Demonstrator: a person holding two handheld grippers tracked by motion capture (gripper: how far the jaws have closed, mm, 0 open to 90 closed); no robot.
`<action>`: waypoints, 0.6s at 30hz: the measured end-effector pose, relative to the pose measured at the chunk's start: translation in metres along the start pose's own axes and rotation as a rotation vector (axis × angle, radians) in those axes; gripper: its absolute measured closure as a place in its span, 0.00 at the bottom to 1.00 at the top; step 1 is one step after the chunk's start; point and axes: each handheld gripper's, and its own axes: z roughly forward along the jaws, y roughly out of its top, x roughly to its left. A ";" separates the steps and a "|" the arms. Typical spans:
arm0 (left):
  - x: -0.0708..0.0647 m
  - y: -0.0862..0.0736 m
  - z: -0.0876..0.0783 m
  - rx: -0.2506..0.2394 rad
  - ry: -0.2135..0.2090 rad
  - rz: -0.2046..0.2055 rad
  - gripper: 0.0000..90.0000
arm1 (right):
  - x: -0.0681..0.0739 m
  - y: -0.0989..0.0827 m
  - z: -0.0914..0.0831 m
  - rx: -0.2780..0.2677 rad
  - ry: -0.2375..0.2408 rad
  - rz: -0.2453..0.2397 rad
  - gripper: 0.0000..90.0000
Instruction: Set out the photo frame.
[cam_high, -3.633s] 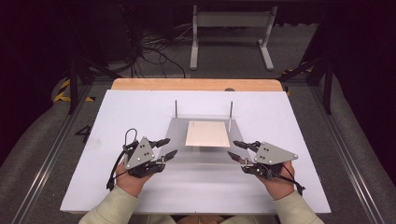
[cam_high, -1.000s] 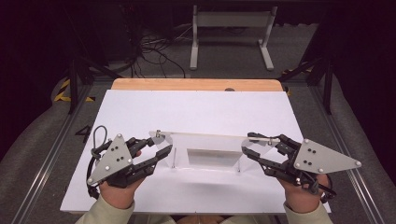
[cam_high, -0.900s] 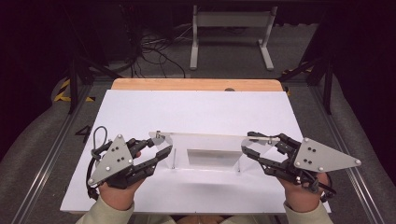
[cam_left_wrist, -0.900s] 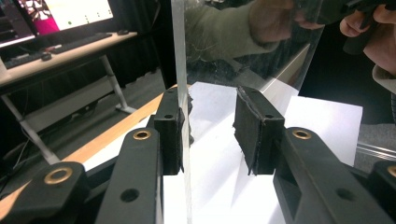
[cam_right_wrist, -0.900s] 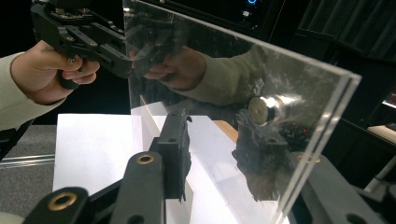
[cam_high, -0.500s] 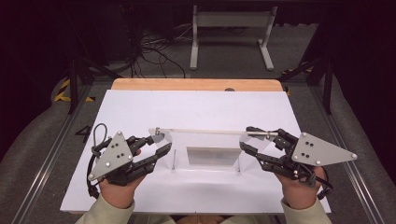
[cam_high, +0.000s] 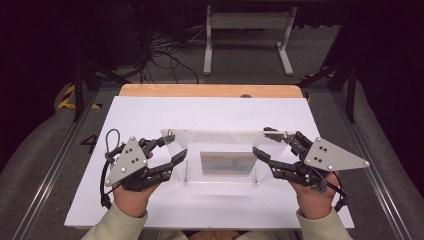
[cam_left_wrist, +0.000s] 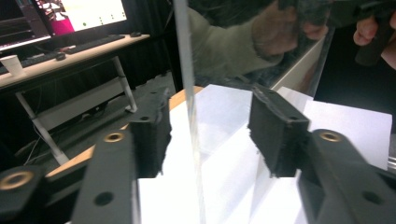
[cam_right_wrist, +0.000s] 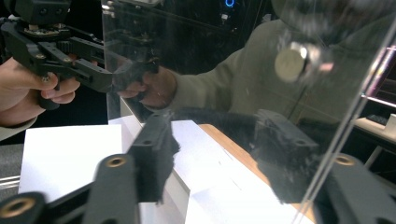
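Note:
A clear plastic panel (cam_high: 225, 142) with short metal bolt legs (cam_high: 186, 170) stands tipped up on the white tabletop (cam_high: 210, 112); a grey rectangle (cam_high: 227, 163) shows in its lower middle. My left gripper (cam_high: 172, 146) straddles its left edge and my right gripper (cam_high: 262, 141) its right edge. Both have just been opening. In the left gripper view the panel's edge (cam_left_wrist: 189, 93) runs between the pads of my left gripper (cam_left_wrist: 208, 128) without touching them. In the right gripper view the panel (cam_right_wrist: 233, 70) passes between the spread pads of my right gripper (cam_right_wrist: 215, 144), one pad seen through it.
A wooden strip (cam_high: 210, 90) borders the table's far edge. Beyond it on the floor are a white metal stand (cam_high: 247, 20) and loose cables (cam_high: 165, 55). Metal rails (cam_high: 45, 175) run along both sides of the table.
Both grippers' jaws have spread apart and let go of the panel's side edges. The panel's top edge has tipped farther up and back. Earlier it lay flat on its legs.

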 end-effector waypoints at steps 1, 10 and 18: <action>0.002 -0.001 0.001 -0.003 -0.006 -0.010 0.47 | -0.001 -0.001 0.001 -0.005 0.005 0.007 0.46; 0.009 -0.010 0.007 0.033 0.001 -0.051 0.42 | -0.006 -0.010 0.006 0.008 -0.012 0.050 0.42; 0.014 -0.015 0.005 0.045 0.019 -0.079 0.41 | -0.008 -0.019 0.015 0.032 -0.004 0.084 0.41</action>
